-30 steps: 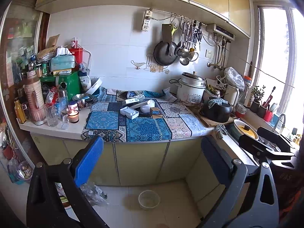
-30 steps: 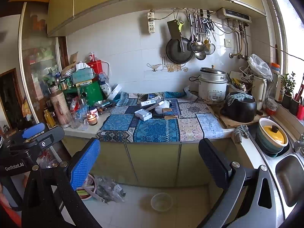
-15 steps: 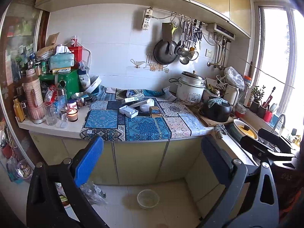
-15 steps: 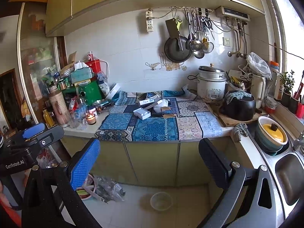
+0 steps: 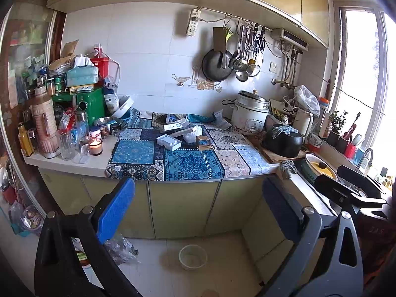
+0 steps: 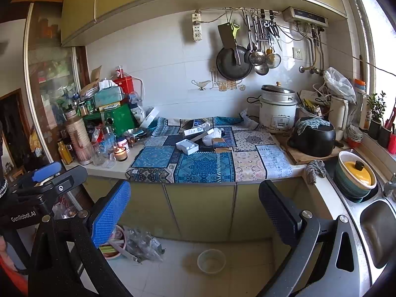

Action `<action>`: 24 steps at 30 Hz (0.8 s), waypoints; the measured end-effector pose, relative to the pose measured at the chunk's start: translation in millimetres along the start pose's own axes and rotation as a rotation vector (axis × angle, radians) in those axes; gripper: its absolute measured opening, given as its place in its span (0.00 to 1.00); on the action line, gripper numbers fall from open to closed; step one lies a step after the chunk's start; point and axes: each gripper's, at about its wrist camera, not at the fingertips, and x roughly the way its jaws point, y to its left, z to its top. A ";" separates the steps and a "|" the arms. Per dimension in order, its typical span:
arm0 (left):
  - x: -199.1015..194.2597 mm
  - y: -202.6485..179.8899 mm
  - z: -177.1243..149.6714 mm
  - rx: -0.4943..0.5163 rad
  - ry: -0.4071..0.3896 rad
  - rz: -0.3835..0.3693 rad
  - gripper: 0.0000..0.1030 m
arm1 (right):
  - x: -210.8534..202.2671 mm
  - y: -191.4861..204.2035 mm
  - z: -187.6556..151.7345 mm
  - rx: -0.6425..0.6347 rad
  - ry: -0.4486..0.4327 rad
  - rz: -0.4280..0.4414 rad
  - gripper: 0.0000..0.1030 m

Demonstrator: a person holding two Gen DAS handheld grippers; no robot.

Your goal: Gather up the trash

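Both claws are held back from the surface (image 5: 74, 160), at about cabinet height, and both point at it. That suits looking the whole scene over before choosing what to pick up. The left claw (image 5: 198, 212) has its fingers spread wide with nothing between them. The right claw (image 6: 195, 210) is just as wide open and empty.

The likely trash lies ahead of and above both claws, in the middle of the patterned cloth (image 5: 193, 163) that covers the surface. There is an open white box (image 5: 169, 142), a long white carton (image 5: 178, 130) behind it, crumpled white paper (image 5: 191, 137) and a small brown cardboard box (image 5: 203, 140), all bunched close together. In the right wrist view the same cluster sits straight ahead, slightly left of centre, around the white box (image 6: 187, 146).

Below the claws, on the floor, a clear plastic cup (image 5: 193, 257) stands upright. A crumpled plastic bag (image 5: 120, 247) lies by the left finger of the left claw. Both may be trash too.

A lit candle (image 5: 95, 146) stands ahead and to the left among jars and bottles, so a reach is safer made from the right. To the right, a rice cooker (image 5: 250, 116) and a black pot (image 5: 283, 141) look like things that stay where they are.
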 end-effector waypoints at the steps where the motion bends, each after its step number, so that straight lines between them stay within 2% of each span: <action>1: -0.5 -0.3 -0.2 0.001 -0.001 0.001 1.00 | 0.0 0.0 0.1 0.000 0.000 -0.001 1.00; 18: -0.3 3.6 -0.9 -0.003 0.001 0.007 1.00 | 2.3 0.6 2.8 0.006 0.002 0.007 1.00; 24: 14.6 0.2 9.8 -0.006 0.015 0.019 1.00 | 13.7 -9.5 11.1 0.019 0.006 0.015 1.00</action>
